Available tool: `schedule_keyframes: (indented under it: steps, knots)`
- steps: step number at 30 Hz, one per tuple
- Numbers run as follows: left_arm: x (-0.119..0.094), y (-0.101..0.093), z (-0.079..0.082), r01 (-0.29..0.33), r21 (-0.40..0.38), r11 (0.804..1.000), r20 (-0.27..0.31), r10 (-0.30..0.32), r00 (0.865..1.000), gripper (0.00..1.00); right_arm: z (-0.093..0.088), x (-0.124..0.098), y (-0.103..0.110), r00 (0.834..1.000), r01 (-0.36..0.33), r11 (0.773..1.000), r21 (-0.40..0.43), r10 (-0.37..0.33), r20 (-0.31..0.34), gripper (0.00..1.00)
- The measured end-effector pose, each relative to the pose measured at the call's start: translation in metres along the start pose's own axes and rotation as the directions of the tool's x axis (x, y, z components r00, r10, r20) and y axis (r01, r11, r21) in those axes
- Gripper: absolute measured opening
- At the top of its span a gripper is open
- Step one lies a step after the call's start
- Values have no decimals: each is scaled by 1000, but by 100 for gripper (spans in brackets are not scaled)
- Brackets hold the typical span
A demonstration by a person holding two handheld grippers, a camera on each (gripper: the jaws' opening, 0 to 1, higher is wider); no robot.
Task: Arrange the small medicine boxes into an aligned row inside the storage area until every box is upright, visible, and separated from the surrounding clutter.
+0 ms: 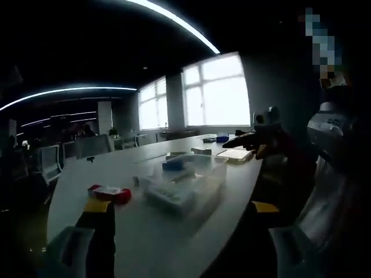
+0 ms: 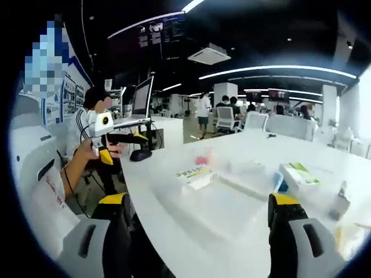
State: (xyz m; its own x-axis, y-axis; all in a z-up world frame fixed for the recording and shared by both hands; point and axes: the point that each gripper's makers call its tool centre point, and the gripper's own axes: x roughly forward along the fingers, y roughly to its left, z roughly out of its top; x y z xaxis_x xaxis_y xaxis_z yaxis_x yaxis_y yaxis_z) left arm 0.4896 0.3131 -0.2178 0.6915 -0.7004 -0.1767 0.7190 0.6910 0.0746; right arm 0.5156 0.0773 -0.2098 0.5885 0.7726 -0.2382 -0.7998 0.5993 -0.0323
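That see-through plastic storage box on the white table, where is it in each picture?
Left gripper view: the clear storage box sits mid-frame, slightly below centre, beyond the left gripper.
Right gripper view: the same box is faint, right of centre, above the right gripper.
Shared landmark: the white table carrying it.

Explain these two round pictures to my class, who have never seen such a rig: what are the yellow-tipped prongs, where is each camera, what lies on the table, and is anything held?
A person holds a two-jaw gripper in each hand, and a fisheye camera rides on each. The prongs are the jaws: the left gripper in the left gripper view, the right gripper in the right gripper view. Both stand open, holding nothing. They look from different sides at one white table. On it lie a clear storage tray, a red box and other small boxes, such as a green and white box. The other gripper shows at the left of the right gripper view, in a person's hand.
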Motion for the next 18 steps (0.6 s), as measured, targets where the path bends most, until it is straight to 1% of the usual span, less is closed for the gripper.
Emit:
schedule_keyframes:
  steps: [2, 5, 7, 9, 12, 14, 18]
  knots:
    - [0, -3, 0, 3, -10, 1000, 12, -3, 1000, 95, 3, -4, -4, 999, 24, 999, -30, -23, 35, 100]
    - [1, -7, 8, 12, -57, 998, 77, -8, 997, 95, -2, -10, -9, 999, 43, 999, -15, -43, 24, 100]
    - [0, -9, 12, 14, -56, 998, 96, -9, 995, 95, -6, -13, -12, 998, 54, 999, -7, -53, 14, 100]
    - [0, -11, 13, 14, -50, 999, 92, -9, 996, 95, -8, -16, -16, 997, 71, 997, -3, -71, 9, 100]
    - [-5, -10, 8, 2, -34, 999, 62, 0, 998, 95, -11, -23, -17, 996, 94, 996, -3, -94, -1, 100]
    - [-9, -8, 6, -2, -33, 999, 58, 4, 998, 95, -10, -28, -16, 994, 106, 994, 0, -106, 0, 100]
    - [-16, -8, 3, 6, -47, 999, 71, -2, 997, 95, -10, -39, -13, 992, 127, 992, 2, -127, 4, 99]
